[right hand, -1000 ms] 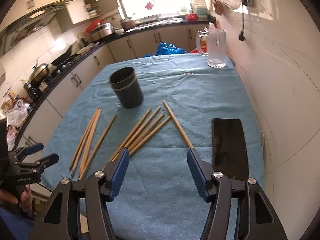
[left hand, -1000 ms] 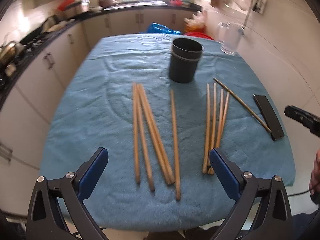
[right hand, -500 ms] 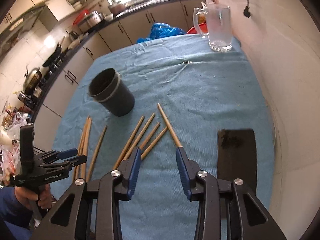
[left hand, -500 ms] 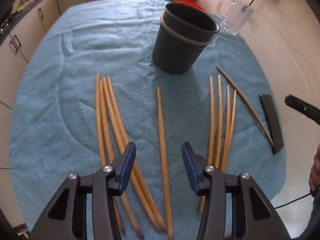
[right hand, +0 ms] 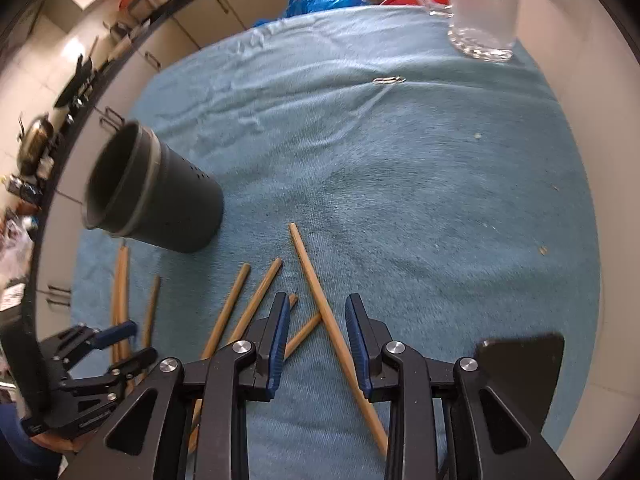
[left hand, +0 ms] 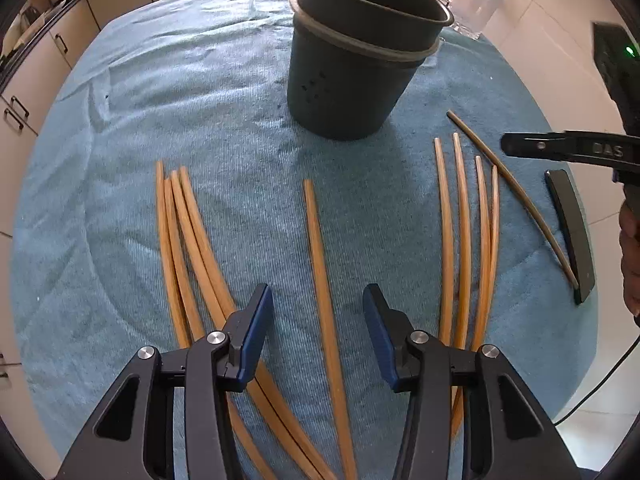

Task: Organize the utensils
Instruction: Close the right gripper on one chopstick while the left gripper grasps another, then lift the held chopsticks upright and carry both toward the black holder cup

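Wooden chopsticks lie on a blue towel (left hand: 160, 100) in front of a dark grey holder cup (left hand: 352, 68) (right hand: 160, 200). My left gripper (left hand: 318, 320) points down over a single chopstick (left hand: 316, 240), which runs between its half-open jaws without touching the pads. A bundle of chopsticks (left hand: 180, 232) lies to its left, another group (left hand: 464, 220) to its right. My right gripper (right hand: 318, 328) hangs over a slanted chopstick (right hand: 316, 292). Its jaws are closing with that stick and the tip of a second between them, pads not pressing.
A glass mug (right hand: 480, 8) stands at the far right corner, a paper clip (right hand: 388, 80) before it. A black flat object (left hand: 572, 232) lies at the towel's right edge beside a thin dark stick (left hand: 512, 188). Kitchen cabinets and a counter run along the left.
Both grippers have come down and forward over the chopsticks. Both pairs of jaws have narrowed from wide open; each now straddles one stick.
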### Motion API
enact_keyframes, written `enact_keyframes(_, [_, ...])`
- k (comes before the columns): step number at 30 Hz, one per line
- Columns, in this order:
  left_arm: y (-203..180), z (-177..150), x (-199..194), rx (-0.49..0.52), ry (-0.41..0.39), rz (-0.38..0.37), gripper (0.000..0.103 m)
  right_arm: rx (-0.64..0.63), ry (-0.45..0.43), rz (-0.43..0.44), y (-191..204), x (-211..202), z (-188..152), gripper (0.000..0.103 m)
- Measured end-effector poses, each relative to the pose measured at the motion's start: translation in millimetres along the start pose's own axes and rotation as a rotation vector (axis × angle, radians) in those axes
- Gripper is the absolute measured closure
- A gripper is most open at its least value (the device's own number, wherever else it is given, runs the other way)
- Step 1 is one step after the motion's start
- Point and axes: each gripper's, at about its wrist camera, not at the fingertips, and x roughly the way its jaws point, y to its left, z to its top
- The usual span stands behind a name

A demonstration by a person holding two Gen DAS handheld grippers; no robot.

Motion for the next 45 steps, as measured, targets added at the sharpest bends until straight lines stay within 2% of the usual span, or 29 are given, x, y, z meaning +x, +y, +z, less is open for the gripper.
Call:
enact_keyframes(2, [-0.5, 2.9, 0.4, 0.003, 0.002, 0.005, 0.058, -0.01, 0.02, -0.016, 1.7, 7.2, 3.3, 0.073])
enact_keyframes(4, [-1.9, 5.3, 1.2, 0.012, 0.004, 0.015, 0.058, -0.021, 0.053, -0.043, 2.3, 16.4, 5.8, 0.079])
enact_keyframes(6, [-8.2, 6.4, 2.9, 0.022, 0.002, 0.026, 0.058, -0.023, 0.074, -0.054, 1.6, 23.3, 7.4, 0.081])
enact_keyframes(8, [-8.2, 9.3, 4.8, 0.034, -0.003, 0.038, 0.058, -0.037, 0.071, -0.067, 3.3, 24.9, 8.7, 0.081])
enact_keyframes(10, [-13.7, 12.9, 7.1, 0.042, -0.009, 0.05, 0.059, -0.052, 0.078, -0.086, 5.0, 26.7, 10.9, 0.087])
enact_keyframes(11, [-15.8, 14.1, 7.3, 0.05, -0.018, 0.071, 0.066, -0.063, 0.083, -0.098, 5.9, 27.5, 11.5, 0.093])
enact_keyframes(12, [-19.9, 16.8, 9.6, 0.056, -0.024, 0.088, 0.08, -0.07, 0.087, -0.106, 6.8, 27.9, 13.2, 0.094])
enact_keyframes(14, [-19.7, 18.7, 7.7, 0.044, -0.03, 0.086, 0.094, -0.068, 0.084, -0.107, 6.2, 28.0, 13.2, 0.095])
enact_keyframes(17, [-12.7, 20.5, 3.4, -0.006, -0.036, 0.029, 0.096, -0.047, 0.07, -0.107, 3.3, 23.0, 8.9, 0.096])
enact_keyframes(20, [-13.7, 17.9, -10.3, -0.021, -0.083, -0.009, 0.096, -0.028, 0.011, -0.078, 5.4, 4.3, 1.4, 0.096])
enact_keyframes(27, [-8.4, 4.8, -60.8, -0.054, -0.209, -0.077, 0.097, -0.063, -0.2, -0.02, 30.4, -74.6, -26.2, 0.096])
enact_keyframes(32, [-0.1, -8.1, -99.5, -0.062, -0.303, -0.074, 0.097, -0.052, -0.324, 0.036, 42.5, -121.0, -55.7, 0.096])
enact_keyframes(38, [-1.6, -22.9, -131.5, -0.07, -0.374, -0.064, 0.097, -0.052, -0.4, 0.061, 49.7, -146.1, -78.6, 0.096])
enact_keyframes(45, [-0.7, -26.3, -152.5, -0.076, -0.425, -0.058, 0.097, -0.055, -0.432, 0.077, 47.8, -161.0, -91.7, 0.096])
